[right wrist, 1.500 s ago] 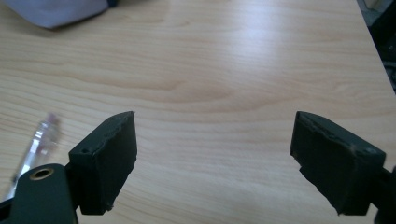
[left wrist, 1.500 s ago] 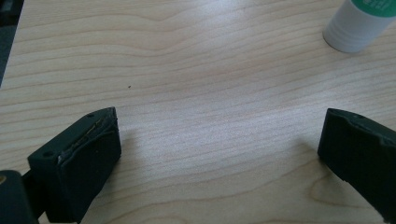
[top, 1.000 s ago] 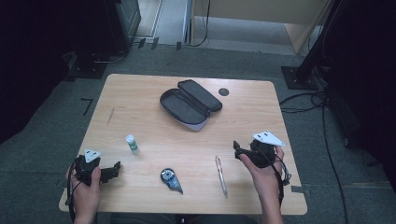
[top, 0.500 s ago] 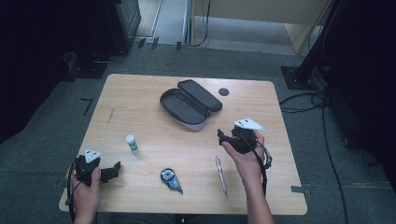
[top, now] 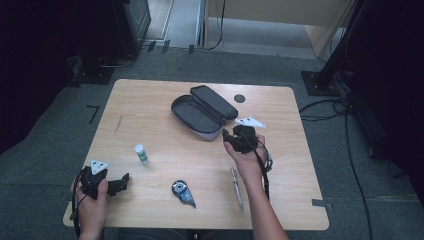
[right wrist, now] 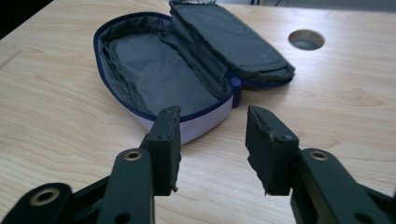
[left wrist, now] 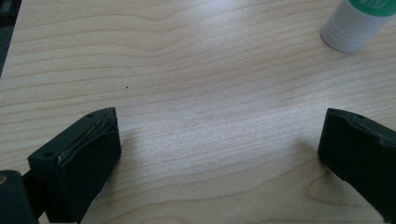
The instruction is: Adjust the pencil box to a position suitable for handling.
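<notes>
An open dark pencil case (top: pixel 202 112) with a grey lining lies at the table's far middle; it also lies just ahead of the jaws in the right gripper view (right wrist: pixel 177 74). My right gripper (top: pixel 226 135) hovers at the case's near right end, open with nothing between its jaws (right wrist: pixel 212 135). My left gripper (top: pixel 125 181) rests open near the front left corner, over bare wood (left wrist: pixel 219 140). A white glue stick with a green label (top: pixel 141 153) stands to its upper right, and its base shows in the left gripper view (left wrist: pixel 355 25).
A blue correction-tape dispenser (top: pixel 183 192) and a silver pen (top: pixel 237 187) lie near the front edge. A round cable hole (top: pixel 239 98) sits at the back of the table (top: pixel 150 100), right of the case. Dark stands and cables surround the table on the floor.
My right gripper has moved from the table's right side forward and left, up to the near end of the pencil case. The left gripper has stayed put.
</notes>
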Available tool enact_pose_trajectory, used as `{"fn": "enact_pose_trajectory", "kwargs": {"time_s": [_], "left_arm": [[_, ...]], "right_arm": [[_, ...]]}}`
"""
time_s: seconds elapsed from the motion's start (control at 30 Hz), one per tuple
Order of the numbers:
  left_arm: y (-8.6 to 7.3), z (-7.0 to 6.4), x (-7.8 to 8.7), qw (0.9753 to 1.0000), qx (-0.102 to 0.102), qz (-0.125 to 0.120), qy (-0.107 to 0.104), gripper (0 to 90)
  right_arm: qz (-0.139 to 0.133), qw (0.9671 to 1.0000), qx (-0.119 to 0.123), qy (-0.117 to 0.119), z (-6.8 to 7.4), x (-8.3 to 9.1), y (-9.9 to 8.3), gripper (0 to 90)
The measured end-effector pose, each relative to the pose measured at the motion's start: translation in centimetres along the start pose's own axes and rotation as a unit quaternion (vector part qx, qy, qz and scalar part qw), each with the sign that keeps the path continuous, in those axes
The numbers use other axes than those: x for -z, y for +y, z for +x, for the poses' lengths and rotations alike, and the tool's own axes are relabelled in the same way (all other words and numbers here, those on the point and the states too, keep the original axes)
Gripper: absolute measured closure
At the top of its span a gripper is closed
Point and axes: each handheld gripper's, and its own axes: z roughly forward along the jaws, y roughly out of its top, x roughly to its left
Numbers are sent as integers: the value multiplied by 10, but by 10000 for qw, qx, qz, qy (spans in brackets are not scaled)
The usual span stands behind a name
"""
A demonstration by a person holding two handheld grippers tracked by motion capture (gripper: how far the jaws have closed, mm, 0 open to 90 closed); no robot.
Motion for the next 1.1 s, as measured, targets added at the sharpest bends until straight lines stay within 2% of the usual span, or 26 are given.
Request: {"fn": "enact_pose_trajectory", "kwargs": {"time_s": [0.13, 0.23, 0.37, 0.57, 0.77, 0.9, 0.93, 1.1], "left_arm": [[0, 0, 0, 10000, 3, 1, -1, 0], [0, 0, 0, 10000, 1, 2, -1, 0], [0, 0, 0, 10000, 2, 2, -2, 0], [0, 0, 0, 10000, 1, 2, -2, 0], [0, 0, 0, 10000, 1, 3, -2, 0], [0, 0, 0, 10000, 0, 4, -2, 0], [0, 0, 0, 10000, 0, 3, -3, 0], [0, 0, 0, 10000, 1, 3, -3, 0]], "right_arm": [[52, 9999, 90, -65, 6, -11, 6, 580], [124, 9999, -8, -76, 8, -21, 8, 580], [366, 9993, -73, -24, 11, -34, 10, 579], [458, 9984, -254, -213, 13, -50, 16, 571], [643, 9963, -402, -394, 10, -68, 20, 562], [798, 9949, -456, -404, 9, -79, 18, 564], [867, 9940, -536, -404, 10, -85, 17, 571], [976, 9920, -665, -456, 9, -92, 15, 586]]}}
